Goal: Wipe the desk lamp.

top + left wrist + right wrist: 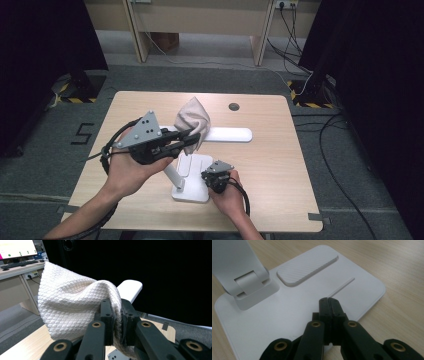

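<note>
While left gripper point(117, 315) pinches cloth point(72, 307) | cloth: white, quilted, bunched over lamp head point(130, 288) | right gripper point(329, 302) closed, empty

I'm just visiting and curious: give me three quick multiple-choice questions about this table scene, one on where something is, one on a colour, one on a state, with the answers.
1. Where are the right tongs?
A. over the lamp's flat base
B. on the floor
C. at the table's far edge

2. What colour is the desk lamp?
A. black
B. white
C. red

3. What state are the left tongs in?
A. wide open, with nothing in them
B. shut on the cloth
C. lying flat on the table

Answers: 1 A, the right gripper view shows their closed tips above the base. 2 B, head, arm and base are all white in the high view. 3 B, the left gripper view shows the cloth pinched between the pads.
</note>
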`<action>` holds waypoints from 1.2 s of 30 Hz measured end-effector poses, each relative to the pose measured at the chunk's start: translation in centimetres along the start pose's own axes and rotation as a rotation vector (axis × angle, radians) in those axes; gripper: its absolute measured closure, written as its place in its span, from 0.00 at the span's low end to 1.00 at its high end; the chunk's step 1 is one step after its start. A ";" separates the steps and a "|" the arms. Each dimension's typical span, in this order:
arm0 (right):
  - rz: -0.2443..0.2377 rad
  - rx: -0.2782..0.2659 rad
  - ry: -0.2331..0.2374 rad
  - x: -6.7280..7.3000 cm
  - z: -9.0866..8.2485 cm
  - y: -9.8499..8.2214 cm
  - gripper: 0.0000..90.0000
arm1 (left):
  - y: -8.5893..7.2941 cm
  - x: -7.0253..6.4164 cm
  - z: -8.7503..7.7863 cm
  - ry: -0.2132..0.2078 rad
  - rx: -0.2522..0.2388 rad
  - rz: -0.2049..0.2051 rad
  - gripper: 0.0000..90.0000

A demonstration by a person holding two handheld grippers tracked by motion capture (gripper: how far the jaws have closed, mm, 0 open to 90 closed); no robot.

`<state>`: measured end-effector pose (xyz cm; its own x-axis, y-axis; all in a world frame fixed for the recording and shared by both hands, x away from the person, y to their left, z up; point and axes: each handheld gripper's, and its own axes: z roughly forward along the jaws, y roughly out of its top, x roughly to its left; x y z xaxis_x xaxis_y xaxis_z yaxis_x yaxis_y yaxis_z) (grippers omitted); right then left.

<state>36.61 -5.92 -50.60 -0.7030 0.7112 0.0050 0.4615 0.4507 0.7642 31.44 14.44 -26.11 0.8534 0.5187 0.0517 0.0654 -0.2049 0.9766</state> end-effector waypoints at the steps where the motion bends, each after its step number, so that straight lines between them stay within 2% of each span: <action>1: 0.001 0.000 0.000 0.0 0.0 0.0 1.00 | 0.0 0.0 0.0 -0.001 0.000 0.000 0.92; 36: 0.000 0.003 0.002 0.0 0.0 0.0 1.00 | 0.6 -1.4 2.3 -0.042 0.015 0.009 0.91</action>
<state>36.64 -5.94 -50.57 -0.7045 0.7097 0.0062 0.4627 0.4526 0.7622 31.50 11.73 -26.05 0.8747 0.4818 0.0515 0.0650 -0.2219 0.9729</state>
